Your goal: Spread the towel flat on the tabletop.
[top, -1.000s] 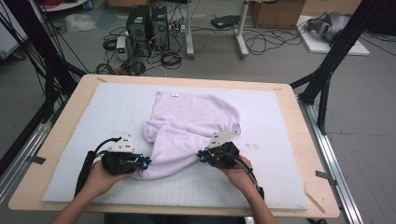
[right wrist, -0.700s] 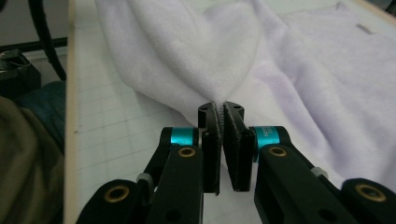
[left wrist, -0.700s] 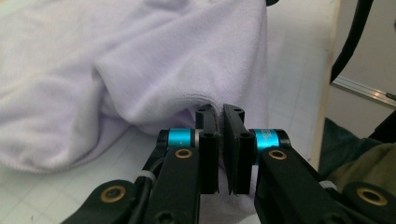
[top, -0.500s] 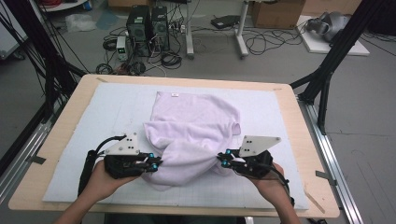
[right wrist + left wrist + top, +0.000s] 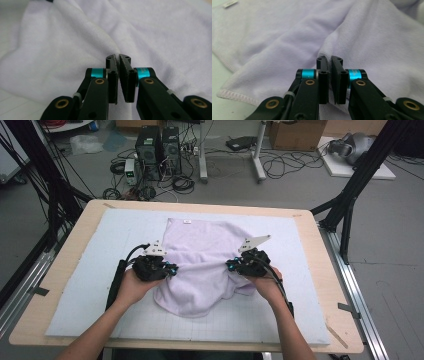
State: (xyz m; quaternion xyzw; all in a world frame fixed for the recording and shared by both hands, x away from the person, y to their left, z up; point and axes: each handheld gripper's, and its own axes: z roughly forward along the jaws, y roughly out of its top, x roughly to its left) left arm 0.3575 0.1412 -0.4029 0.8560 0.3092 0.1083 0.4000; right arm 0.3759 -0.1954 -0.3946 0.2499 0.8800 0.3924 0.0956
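A pale lilac towel lies rumpled on the white mat, its far edge flat with a small label. My left gripper is at the towel's left side, shut on a fold of the towel. My right gripper is at the towel's right side, shut on a ridge of the same cloth. Between the two grippers the cloth sags, and a loose lobe hangs toward the near edge. The towel's hemmed edge shows in the left gripper view.
The white gridded mat covers a wooden table. Black frame legs stand at the table's right, with computers and cables on the floor beyond. Bare mat lies left, right and near of the towel.
Both grippers moved away from me with the towel pinched. The right one first swung out right, then came back in. The near part of the towel was drawn up toward the middle.
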